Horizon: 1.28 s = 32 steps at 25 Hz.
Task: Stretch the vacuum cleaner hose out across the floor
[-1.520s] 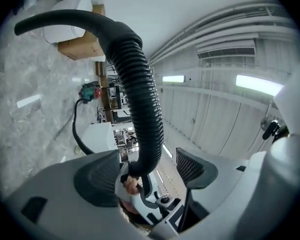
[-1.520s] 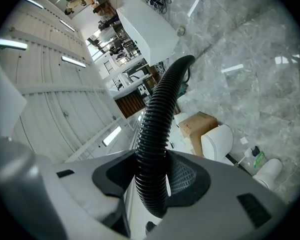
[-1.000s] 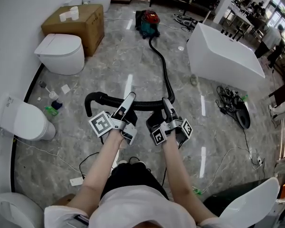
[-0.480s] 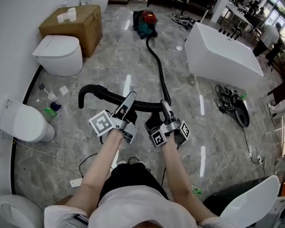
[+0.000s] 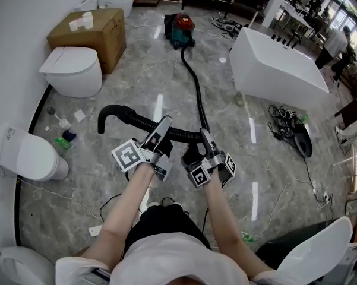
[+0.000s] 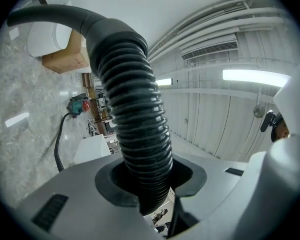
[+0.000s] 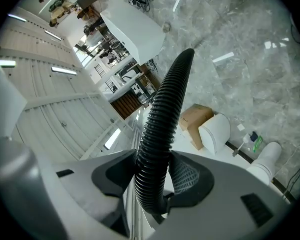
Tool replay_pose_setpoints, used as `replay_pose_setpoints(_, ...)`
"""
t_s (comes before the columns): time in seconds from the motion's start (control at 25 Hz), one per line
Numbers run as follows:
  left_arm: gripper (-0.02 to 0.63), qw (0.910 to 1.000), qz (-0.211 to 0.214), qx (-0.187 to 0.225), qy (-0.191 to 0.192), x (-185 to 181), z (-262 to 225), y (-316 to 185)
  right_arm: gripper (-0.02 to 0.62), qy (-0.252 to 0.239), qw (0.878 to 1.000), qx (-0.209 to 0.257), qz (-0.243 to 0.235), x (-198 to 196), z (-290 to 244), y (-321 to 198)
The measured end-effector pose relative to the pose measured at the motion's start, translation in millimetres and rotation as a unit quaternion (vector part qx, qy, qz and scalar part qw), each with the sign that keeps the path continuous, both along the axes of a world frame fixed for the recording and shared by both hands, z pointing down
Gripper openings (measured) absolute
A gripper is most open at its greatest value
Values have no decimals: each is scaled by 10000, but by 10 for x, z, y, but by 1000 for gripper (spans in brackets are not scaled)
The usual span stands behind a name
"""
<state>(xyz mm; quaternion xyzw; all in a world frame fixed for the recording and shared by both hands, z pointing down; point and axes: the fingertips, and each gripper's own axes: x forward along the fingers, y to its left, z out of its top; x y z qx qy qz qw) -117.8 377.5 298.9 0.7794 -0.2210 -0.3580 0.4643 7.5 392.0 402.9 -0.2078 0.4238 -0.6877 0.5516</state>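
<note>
A black ribbed vacuum hose (image 5: 139, 122) runs from the red and teal vacuum cleaner (image 5: 181, 29) down the floor, crosses in front of me and ends in a curved handle pipe (image 5: 106, 116) at the left. My left gripper (image 5: 164, 125) is shut on the hose (image 6: 135, 114) near that pipe; its jaws have just been closing, with the hose between them. My right gripper (image 5: 205, 136) is shut on the hose (image 7: 162, 119) a little further to the right. Both hold the hose above the floor.
Two white toilets (image 5: 71, 70) (image 5: 27, 153) and a cardboard box (image 5: 89, 31) line the left wall, with small bottles (image 5: 62, 132) beside them. A white bathtub (image 5: 276, 67) stands at the right, a tangle of cables (image 5: 291, 129) below it. Thin cords lie on the floor near my feet.
My left gripper's jaws have come together on the hose. The hose's curved end has shifted a little to the left and up. Both hands stay about where they were.
</note>
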Motion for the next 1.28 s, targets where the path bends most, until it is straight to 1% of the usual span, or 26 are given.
replay_pose_setpoints(0.16, 149, 9998, 23, 203, -58, 5, -49, -1, 193, 72, 9998, 106, -151, -44, -10, 39)
replay_pose_setpoints(0.32, 148, 9994, 71, 307, -175, 66, -99, -25, 201, 72, 9998, 70, -173, -45, 15, 76)
replay_pose_setpoints(0.44, 148, 9991, -54, 359, -216, 60, -139, -99, 206, 68, 9997, 78, -230, -66, 9, 120)
replay_pose_setpoints(0.56, 147, 9986, -194, 382, -302, 1, -165, -210, 206, 110, 9992, 96, -385, -160, 33, 209)
replay_pose_setpoints(0.68, 147, 9984, -207, 408, -344, -55, -203, -280, 206, 278, 9981, 100, -549, -232, 82, 302)
replay_pose_setpoints(0.8, 147, 9982, -158, 456, -356, -89, -231, -321, 206, 476, 9961, 211, -717, -242, 108, 376)
replay_pose_setpoints(0.92, 147, 9978, -186, 471, -438, -125, -227, -377, 206, 511, 9947, 409, -793, -220, 101, 427)
replay_pose_setpoints(1.04, 147, 9965, -177, 493, -657, -158, -204, -432, 206, 634, 9917, 732, -845, -218, 5, 438)
replay_pose_setpoints(1.16, 147, 9947, -34, 504, -898, -125, -169, -416, 205, 864, 9881, 927, -870, -203, -97, 411)
replay_pose_setpoints(1.2, 147, 9926, 19, 548, -1084, -104, -152, -408, 204, 958, 9869, 958, -876, -195, -119, 396)
replay_pose_setpoints(1.28, 147, 9847, 122, 713, -1586, -61, -104, -391, 206, 1160, 9840, 1013, -894, -183, -152, 371)
